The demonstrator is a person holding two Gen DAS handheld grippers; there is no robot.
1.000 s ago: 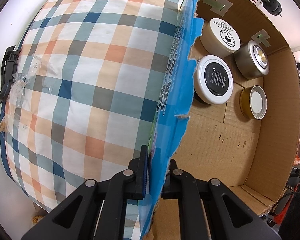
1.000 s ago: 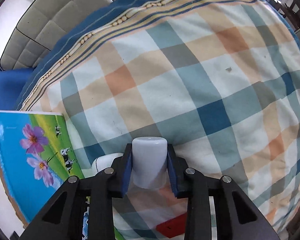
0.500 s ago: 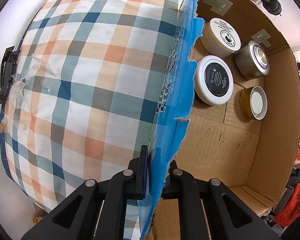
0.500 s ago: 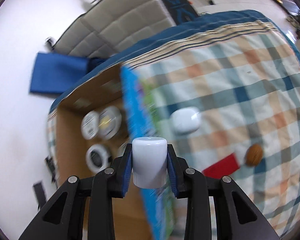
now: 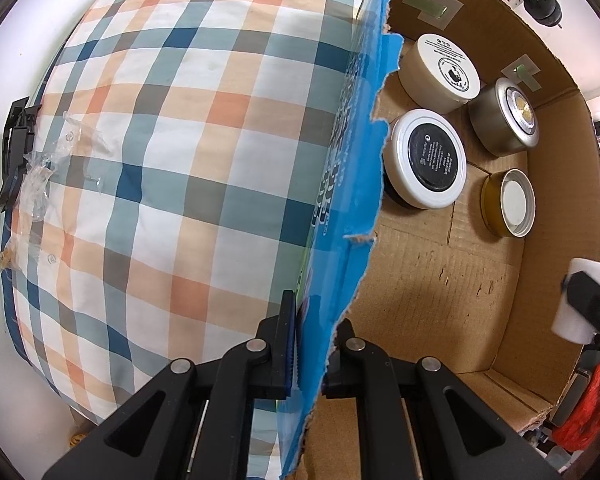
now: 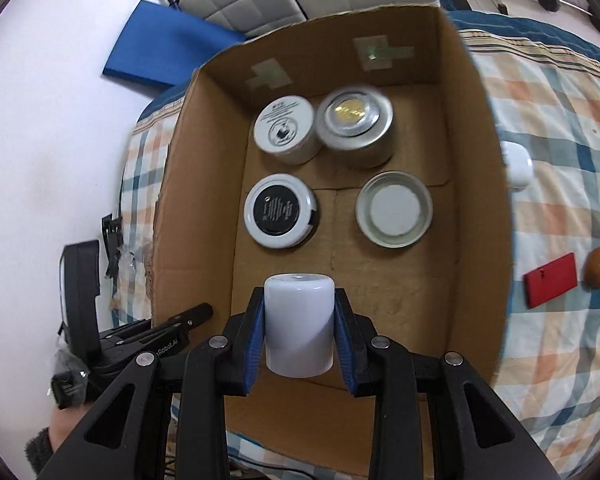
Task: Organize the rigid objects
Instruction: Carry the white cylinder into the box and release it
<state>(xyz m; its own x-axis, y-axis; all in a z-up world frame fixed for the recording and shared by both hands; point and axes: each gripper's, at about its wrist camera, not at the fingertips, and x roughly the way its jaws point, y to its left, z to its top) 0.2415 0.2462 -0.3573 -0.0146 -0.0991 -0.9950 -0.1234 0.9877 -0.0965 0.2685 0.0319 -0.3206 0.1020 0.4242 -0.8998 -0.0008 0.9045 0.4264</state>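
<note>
My right gripper is shut on a white cylinder, held over the near end of an open cardboard box. Several round jars stand at the box's far end: a white-lidded one, a silver tin, a black-lidded one and a yellow one with a white lid. My left gripper points down, shut on the box's blue printed side wall. The cylinder also shows at the right edge of the left wrist view.
The box lies on a checked bedspread. Right of the box lie a white case, a red card and a brown round thing. A black clip and crumpled plastic sit at the bed's left edge.
My right gripper has swung with the white cylinder from above the bedspread to above the box, rolling as it went, and now shows in the left wrist view. The left gripper has kept still.
</note>
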